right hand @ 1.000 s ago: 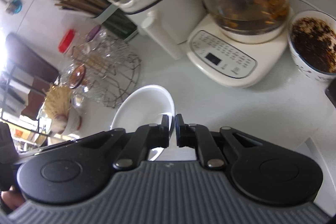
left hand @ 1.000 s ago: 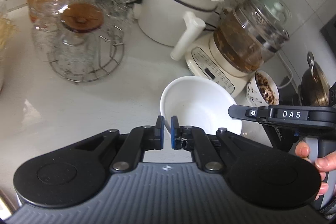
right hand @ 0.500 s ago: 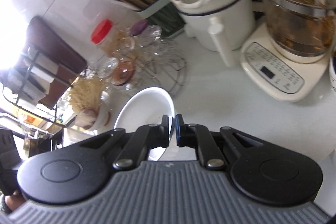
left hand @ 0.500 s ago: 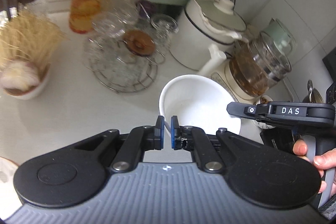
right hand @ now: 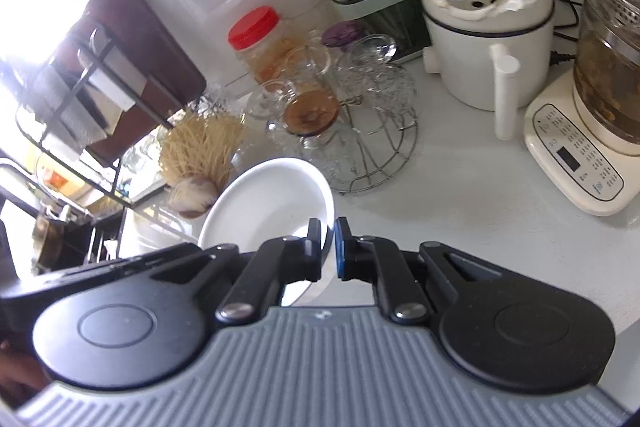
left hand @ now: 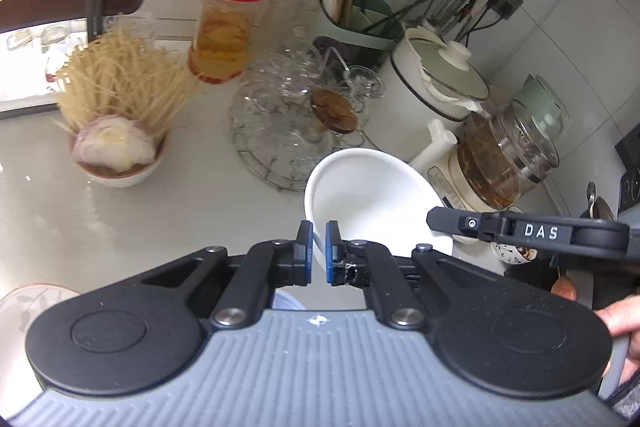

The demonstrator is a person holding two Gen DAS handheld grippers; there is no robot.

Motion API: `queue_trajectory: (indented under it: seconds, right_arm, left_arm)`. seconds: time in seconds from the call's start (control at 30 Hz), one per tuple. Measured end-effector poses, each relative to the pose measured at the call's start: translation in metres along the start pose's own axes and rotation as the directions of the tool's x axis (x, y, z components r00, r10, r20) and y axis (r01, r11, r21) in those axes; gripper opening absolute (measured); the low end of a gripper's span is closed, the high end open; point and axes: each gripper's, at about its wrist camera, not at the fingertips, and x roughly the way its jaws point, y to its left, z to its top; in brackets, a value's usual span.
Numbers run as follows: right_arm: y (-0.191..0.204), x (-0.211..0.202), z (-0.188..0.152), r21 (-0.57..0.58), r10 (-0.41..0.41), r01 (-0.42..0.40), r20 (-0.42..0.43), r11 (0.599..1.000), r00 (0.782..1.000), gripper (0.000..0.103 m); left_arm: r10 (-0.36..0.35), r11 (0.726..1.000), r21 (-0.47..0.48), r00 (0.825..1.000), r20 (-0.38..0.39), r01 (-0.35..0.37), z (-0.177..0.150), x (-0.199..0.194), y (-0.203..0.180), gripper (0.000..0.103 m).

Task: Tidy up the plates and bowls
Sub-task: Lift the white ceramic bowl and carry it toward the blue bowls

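Note:
A plain white bowl [left hand: 372, 199] hangs above the grey counter, held by both grippers. My left gripper [left hand: 316, 251] is shut on its near rim. My right gripper [right hand: 327, 245] is shut on the opposite rim of the same bowl [right hand: 268, 203]; its black arm marked DAS [left hand: 536, 231] reaches in from the right in the left wrist view. A bowl with noodles and an onion [left hand: 116, 131] stands on the counter to the left. The edge of a patterned plate [left hand: 28, 307] shows at the lower left.
A wire rack of upturned glasses [left hand: 296, 123] stands just behind the bowl. A red-lidded jar [left hand: 228, 27], a chopstick holder [left hand: 352, 23], a white lidded pot [left hand: 432, 95] and a glass kettle on its base [left hand: 504, 155] line the back and right. A small patterned bowl [left hand: 512, 253] sits under the right gripper.
Both grippers have carried the white bowl up and back to the left, away from the kettle. The noodle bowl and the wall behind have come into view.

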Motion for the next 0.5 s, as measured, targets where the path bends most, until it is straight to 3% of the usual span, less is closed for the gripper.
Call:
queue_trajectory:
  seconds: [0.5]
  right_arm:
    - [0.016, 0.019, -0.039, -0.029, -0.029, 0.026, -0.093, 0.999, 0.995, 0.012]
  left_arm:
    - [0.058, 0.998, -0.018, 0.996, -0.07, -0.059, -0.036, 0.002, 0.021, 0.007]
